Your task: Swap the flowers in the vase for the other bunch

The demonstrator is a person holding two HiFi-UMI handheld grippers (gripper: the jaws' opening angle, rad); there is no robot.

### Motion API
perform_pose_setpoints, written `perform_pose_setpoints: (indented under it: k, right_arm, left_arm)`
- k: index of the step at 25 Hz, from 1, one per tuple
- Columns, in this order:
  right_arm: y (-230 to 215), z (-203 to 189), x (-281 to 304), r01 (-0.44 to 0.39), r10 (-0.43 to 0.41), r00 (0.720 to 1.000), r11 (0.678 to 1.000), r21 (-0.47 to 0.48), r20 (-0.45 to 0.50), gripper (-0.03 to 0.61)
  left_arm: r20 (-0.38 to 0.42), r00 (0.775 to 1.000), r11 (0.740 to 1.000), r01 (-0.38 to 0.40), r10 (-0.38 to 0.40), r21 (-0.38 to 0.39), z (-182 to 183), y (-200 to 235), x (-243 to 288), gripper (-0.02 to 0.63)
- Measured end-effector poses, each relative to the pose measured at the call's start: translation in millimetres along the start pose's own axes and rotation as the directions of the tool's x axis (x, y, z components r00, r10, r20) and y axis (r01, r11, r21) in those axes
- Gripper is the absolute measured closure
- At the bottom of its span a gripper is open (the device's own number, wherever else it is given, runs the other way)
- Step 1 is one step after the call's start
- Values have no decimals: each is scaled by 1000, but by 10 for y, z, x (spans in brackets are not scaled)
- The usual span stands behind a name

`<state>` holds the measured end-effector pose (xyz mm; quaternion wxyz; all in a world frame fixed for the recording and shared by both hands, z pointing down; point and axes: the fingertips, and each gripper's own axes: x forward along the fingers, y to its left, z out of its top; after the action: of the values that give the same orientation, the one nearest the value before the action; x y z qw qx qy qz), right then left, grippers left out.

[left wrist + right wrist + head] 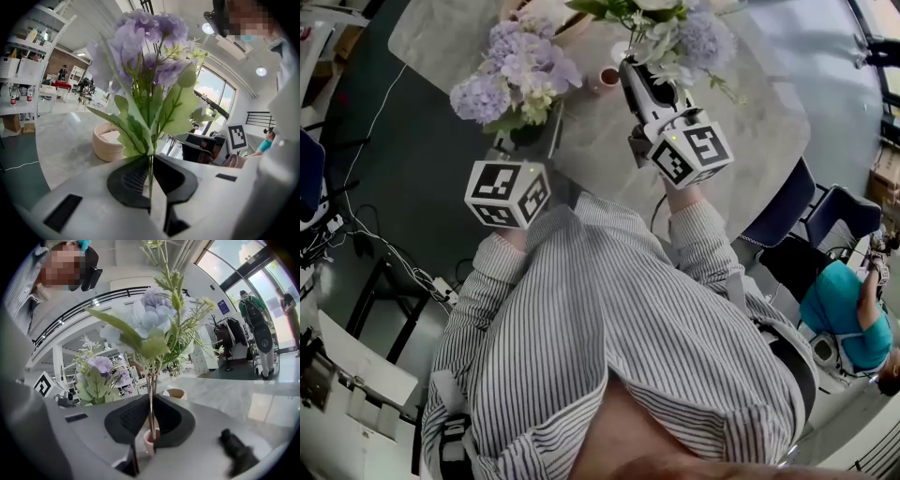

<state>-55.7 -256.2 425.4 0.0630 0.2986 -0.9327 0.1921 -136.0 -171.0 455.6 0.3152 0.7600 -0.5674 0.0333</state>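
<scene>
Seen from above, a person in a striped shirt [609,319] holds two grippers over a pale marble table [769,122]. The left gripper [151,164], at eleven o'clock, has its jaws nearly together, pinching the thin stems of a purple bunch [514,80]. The right gripper [151,416], at one o'clock, is likewise narrowed on the stems of a pale blue bunch [675,37], whose lower ends meet the mouth of a small pink vase [151,439] at twelve o'clock, between the bunches.

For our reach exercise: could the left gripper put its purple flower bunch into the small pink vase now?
Probably not: the right gripper holds its pale blue flower bunch, stems at the mouth of the small pink vase, blocking it.
</scene>
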Motion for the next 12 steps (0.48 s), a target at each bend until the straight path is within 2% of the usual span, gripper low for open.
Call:
perform_pose_setpoints:
  k: [12]
  right_arm:
    - [50,-324,206,10,-8,996,1000,25,-90,540]
  left_arm:
    - [-39,999,999,29,-29,-14,-93,68,4,572]
